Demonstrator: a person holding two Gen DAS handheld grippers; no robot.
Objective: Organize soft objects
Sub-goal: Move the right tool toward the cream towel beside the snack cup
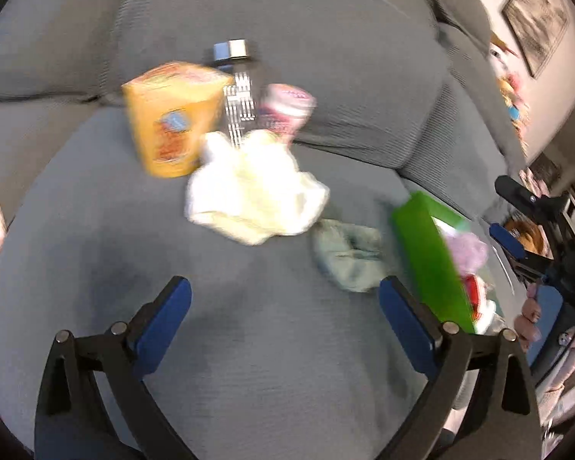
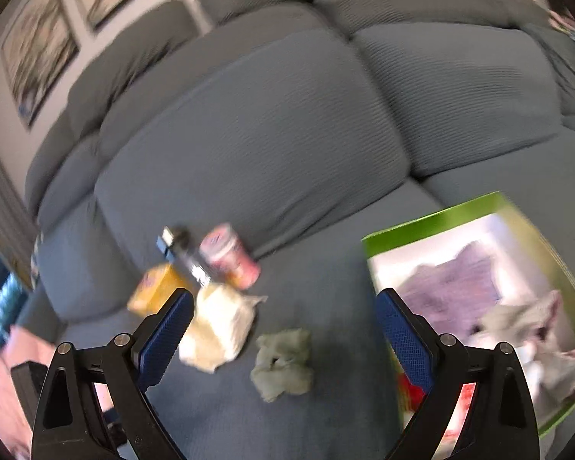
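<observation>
A: Surface, left wrist view, left to right?

B: Grey ribbed-fabric sofa (image 1: 287,364) fills the frame, seat cushion below, back cushions above. Upper left of centre: orange cardboard box (image 1: 172,119) upright, clear glass bottle with a silver cap (image 1: 237,88) just beside it, then a pink-and-white round can (image 1: 285,109). All three blurred. In front of them a crumpled cream cloth (image 1: 255,195), touching the box and bottle in the picture. Right of centre a smaller pale green cloth (image 1: 347,255) on the seat, just beside the bright green box (image 1: 427,257).

A: Box contents?

B: Open top, lilac cloth (image 1: 467,249) inside, something red below it, too blurred to name.

A: Room?

B: Framed pictures (image 1: 536,15) on the wall, upper right. Colourful blurred items on the sofa back below them.

A: Grippers?

B: Left gripper (image 1: 285,314) spread wide, nothing between the blue pads, bare seat cushion under it. Right gripper (image 1: 517,237) at the right edge of that view, state unclear there.

A: Right wrist view?

B: Framed pictures (image 2: 38,50) upper left. Same sofa (image 2: 268,134). Orange box (image 2: 155,287), bottle (image 2: 184,253), can (image 2: 230,255), cream cloth (image 2: 220,326), pale green cloth (image 2: 283,362) lower centre. Green box (image 2: 433,224) lower right, lilac cloth (image 2: 456,287) and a grey-white cloth (image 2: 525,326) inside. Right gripper (image 2: 285,322) released, wide, empty; the pale green cloth lies between its fingers in the picture, not gripped.
</observation>
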